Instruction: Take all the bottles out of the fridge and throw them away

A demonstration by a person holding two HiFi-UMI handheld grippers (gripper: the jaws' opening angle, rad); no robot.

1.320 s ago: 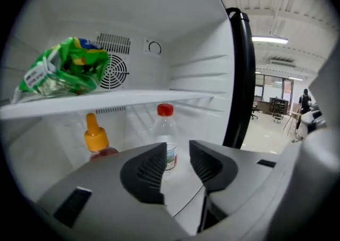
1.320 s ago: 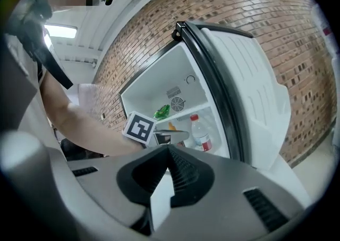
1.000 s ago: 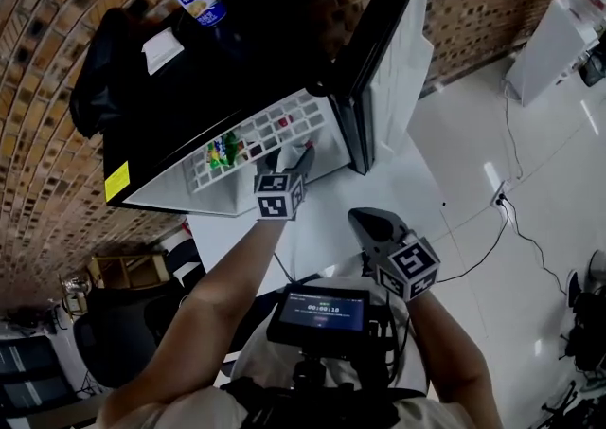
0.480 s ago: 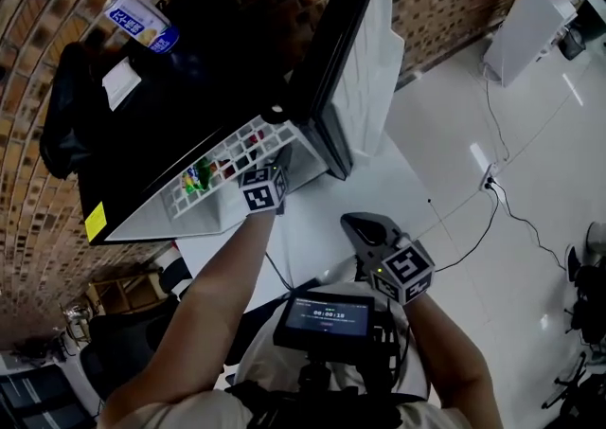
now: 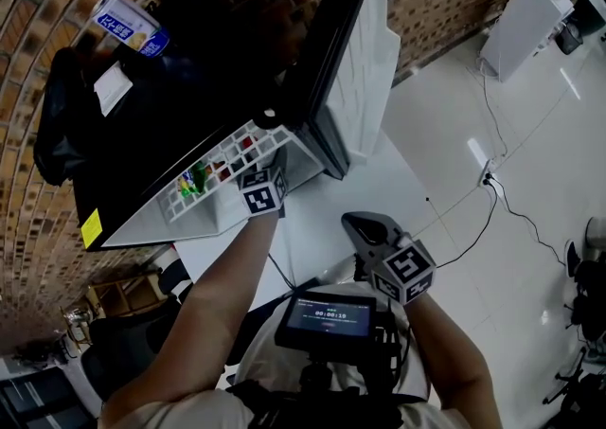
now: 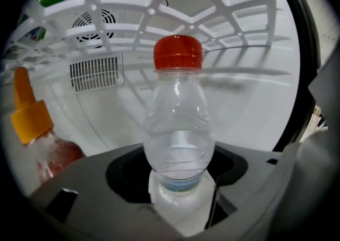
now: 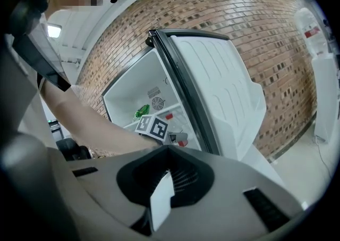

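1. Step, as I read it: grabbing a bottle inside the fridge (image 5: 142, 148). L tongs (image 6: 180, 194) are in the fridge mouth. Jaws have just been closing and are now mid-wide round the bottle (image 6: 178, 123). Pads look to be on its lower body.
2. Bottle: clear, red cap, upright, dead ahead of L tongs.
3. R tongs (image 7: 162, 202) are shut tight w/ nothing in them, outside the fridge, right of L tongs and nearer me.
4. Next, I reckon: firm up the grip, then draw straight back toward me, kept upright. No bin in view, so I'd have to find one.
5. Edges: shelf (image 6: 212, 6) sits close over the cap, so little room to lift. Sauce btl (image 6: 32, 123) is near, left of L tongs. Door (image 5: 365, 67) stands open, right of L tongs.
6. Open room: behind L tongs, out the fridge mouth.
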